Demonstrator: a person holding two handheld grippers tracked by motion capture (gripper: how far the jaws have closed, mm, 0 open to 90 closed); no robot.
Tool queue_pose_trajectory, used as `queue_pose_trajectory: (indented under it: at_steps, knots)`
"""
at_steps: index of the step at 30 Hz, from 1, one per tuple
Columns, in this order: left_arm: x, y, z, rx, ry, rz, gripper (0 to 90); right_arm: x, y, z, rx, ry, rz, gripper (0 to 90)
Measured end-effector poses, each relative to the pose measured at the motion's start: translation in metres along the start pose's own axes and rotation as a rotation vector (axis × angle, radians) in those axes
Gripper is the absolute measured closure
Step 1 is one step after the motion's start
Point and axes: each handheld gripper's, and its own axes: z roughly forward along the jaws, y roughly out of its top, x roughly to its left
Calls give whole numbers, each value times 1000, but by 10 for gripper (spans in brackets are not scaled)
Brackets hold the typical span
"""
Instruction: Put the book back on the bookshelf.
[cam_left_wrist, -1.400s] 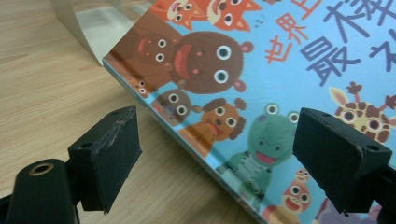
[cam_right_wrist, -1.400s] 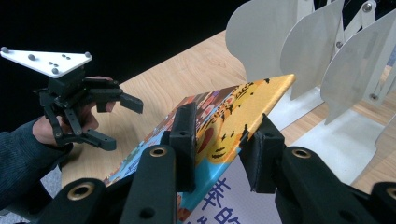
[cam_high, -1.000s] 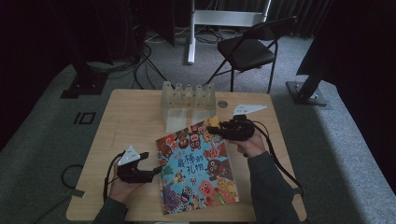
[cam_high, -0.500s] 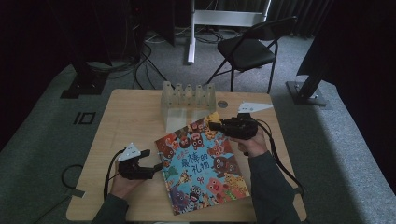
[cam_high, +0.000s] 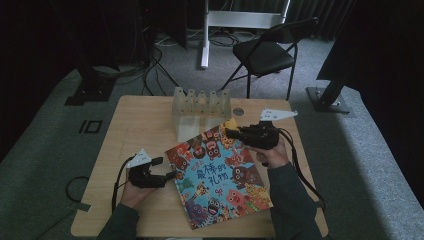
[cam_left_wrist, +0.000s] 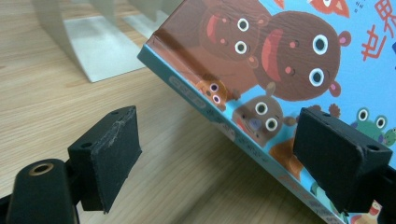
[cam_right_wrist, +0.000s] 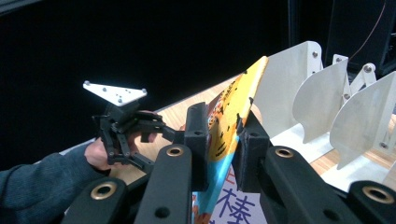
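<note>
A picture book (cam_high: 220, 175) with cartoon animals on its cover lies askew in the middle of the wooden table (cam_high: 135, 120). My right gripper (cam_high: 235, 134) is shut on the book's far yellow corner (cam_right_wrist: 233, 107) and holds it slightly raised; the right gripper (cam_right_wrist: 222, 126) has one jaw on each side of that corner. My left gripper (cam_high: 170, 175) stands open at the book's left edge. In the left gripper view the left gripper (cam_left_wrist: 224, 154) straddles the blue edge of the book (cam_left_wrist: 280, 60), with its pads apart from it. The left gripper (cam_right_wrist: 140, 135) also shows beyond the book.
A white rack (cam_high: 200, 102) of upright dividers stands at the table's far side, just behind the book's held corner; its dividers (cam_right_wrist: 327, 93) are close to my right jaws. A small round disc (cam_high: 238, 111) lies beside it. A black folding chair (cam_high: 265, 55) stands beyond the table.
The book has turned on the table, its near end swinging to the right. My right gripper has shifted a little to the right with the corner. The left gripper has edged toward the book.
</note>
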Motion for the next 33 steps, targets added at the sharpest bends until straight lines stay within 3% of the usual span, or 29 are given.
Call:
queue_pose_trajectory:
  at_steps: [2, 7, 18, 25, 27, 30, 31, 33]
  knots:
    - [0, 3, 4, -13, -52, 11, 145, 0, 0, -1, -3, 6, -1, 788]
    - [-3, 8, 9, -20, -82, 23, 139, -1, -1, 0, -10, 6, 1, 788]
    - [2, 14, 17, -37, -160, 2, 103, -2, -2, -3, -28, 23, -4, 791]
    - [9, 26, 23, -45, -268, -40, 107, -1, -2, -5, -52, 54, -7, 795]
    - [10, 27, 24, -40, -277, -43, 110, -1, -2, -5, -51, 53, -8, 795]
    - [9, 30, 23, -45, -282, -44, 135, -1, -2, -7, -55, 55, -10, 795]
    - [11, 33, 17, -74, -293, -54, 196, -1, -1, -10, -62, 57, -17, 793]
    - [13, 37, 13, -74, -302, -45, 249, -1, 0, -12, -67, 55, -24, 792]
